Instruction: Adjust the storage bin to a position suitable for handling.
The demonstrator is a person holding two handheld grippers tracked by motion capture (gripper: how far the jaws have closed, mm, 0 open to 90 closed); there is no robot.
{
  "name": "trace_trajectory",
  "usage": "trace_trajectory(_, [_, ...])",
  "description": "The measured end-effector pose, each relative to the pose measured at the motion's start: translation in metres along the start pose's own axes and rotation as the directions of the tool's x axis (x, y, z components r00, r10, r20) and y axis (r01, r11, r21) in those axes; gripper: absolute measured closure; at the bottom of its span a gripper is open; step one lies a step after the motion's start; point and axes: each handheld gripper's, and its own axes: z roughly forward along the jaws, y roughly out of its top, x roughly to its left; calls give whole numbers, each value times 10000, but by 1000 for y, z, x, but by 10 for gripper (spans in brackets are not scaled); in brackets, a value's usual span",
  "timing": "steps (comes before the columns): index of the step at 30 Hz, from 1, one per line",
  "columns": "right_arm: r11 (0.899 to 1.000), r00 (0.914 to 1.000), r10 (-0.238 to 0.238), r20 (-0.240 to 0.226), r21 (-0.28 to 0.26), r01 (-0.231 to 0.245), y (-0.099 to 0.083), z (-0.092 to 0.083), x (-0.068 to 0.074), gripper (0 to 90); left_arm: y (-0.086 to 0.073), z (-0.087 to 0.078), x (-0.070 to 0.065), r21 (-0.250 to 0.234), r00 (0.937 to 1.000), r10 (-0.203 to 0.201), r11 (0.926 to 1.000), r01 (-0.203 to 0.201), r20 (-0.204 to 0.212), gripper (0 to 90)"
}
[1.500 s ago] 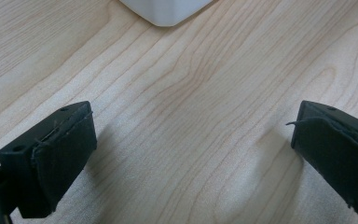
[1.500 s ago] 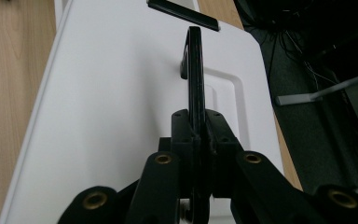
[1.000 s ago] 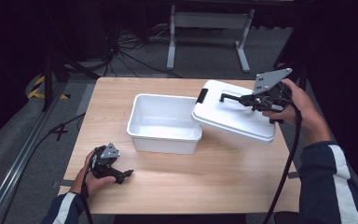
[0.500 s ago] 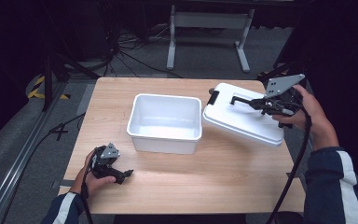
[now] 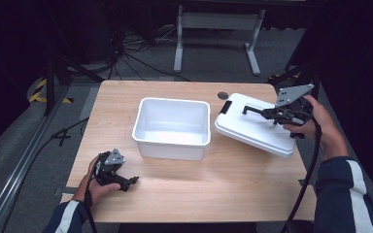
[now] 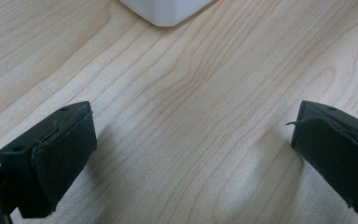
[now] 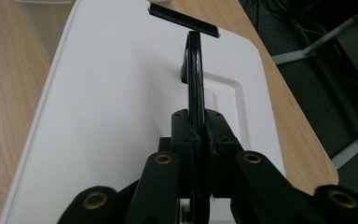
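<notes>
White plastic lid point(image 5: 252, 128) sits tilted just right of the open bin point(image 5: 172, 127), its black handle point(image 7: 195, 70) clamped in the right tongs point(image 5: 264, 112). Held so narrowly, it could swing and knock the bin's near wall. Left tongs point(image 5: 130, 181), apart and empty, rest on the tabletop point(image 5: 233, 189) in front of the bin.

One bench point(image 5: 184, 194) carries one open white tub point(image 5: 172, 127) near its centre and one white lid point(image 5: 252, 128) at three o'clock (a single black handle point(image 5: 257, 110) on top). Two tongs: the left tongs point(image 5: 131, 182) at seven o'clock, the right tongs point(image 5: 272, 116) at three.
</notes>
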Motion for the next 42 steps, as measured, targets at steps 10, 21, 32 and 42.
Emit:
trace_trajectory(10, [9994, 9995, 196, -261, 305, -188, -13, 27, 0, 841, 0, 0, 0, 1, 10000, -2, 10000, 2, 2, 4])
trace_trajectory(21, [9955, 9966, 602, -556, 762, -559, -25, 62, 0, 841, 0, 0, 0, 0, 10000, -2, 10000, 2, 2, 4])
trace_trajectory(32, [9882, 9914, 928, -918, 1303, -804, -37, 91, 1, 841, 0, 0, 0, -2, 10000, -36, 10000, 36, 16, 4])
trace_trajectory(42, [9764, 9896, 1221, -754, 1880, -1062, -44, 106, -3, 839, 0, 0, 0, 4, 10000, 3, 10000, -3, 7, 4])
